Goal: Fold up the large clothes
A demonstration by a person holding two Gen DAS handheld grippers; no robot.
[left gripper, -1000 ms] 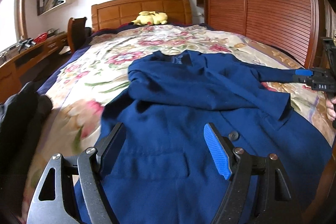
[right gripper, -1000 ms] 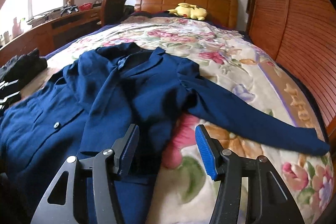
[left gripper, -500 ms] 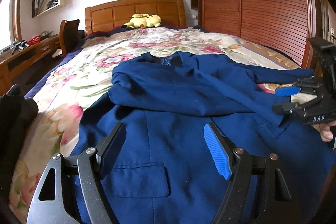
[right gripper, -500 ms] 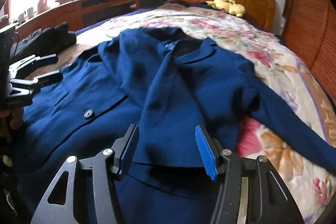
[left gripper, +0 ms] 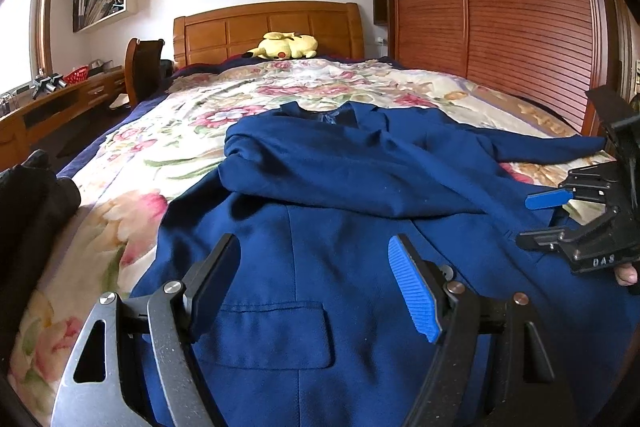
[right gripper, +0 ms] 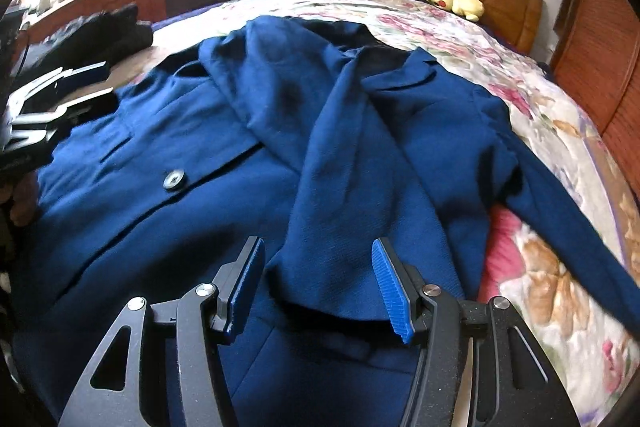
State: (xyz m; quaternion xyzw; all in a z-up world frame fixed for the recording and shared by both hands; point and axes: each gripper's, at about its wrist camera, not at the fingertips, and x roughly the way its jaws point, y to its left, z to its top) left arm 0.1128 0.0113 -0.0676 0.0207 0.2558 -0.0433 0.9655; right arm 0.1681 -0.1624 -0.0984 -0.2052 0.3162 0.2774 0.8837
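My fingers (left gripper: 416, 291) stand apart and empty on both grippers, the blue jacket (left gripper: 328, 195) with one sleeve folded across, the sleeve at three o'clock (right gripper: 560, 211) still outstretched on the bed (left gripper: 192, 131).

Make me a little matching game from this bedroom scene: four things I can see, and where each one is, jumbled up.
Things:
1. blue jacket
2. yellow plush toy
3. black clothes
4. red basket

Places:
A. on the wooden desk
B. by the headboard
C. spread flat across the bed's middle
D. heaped at the bed's window-side edge

Pairs: 1-C, 2-B, 3-D, 4-A
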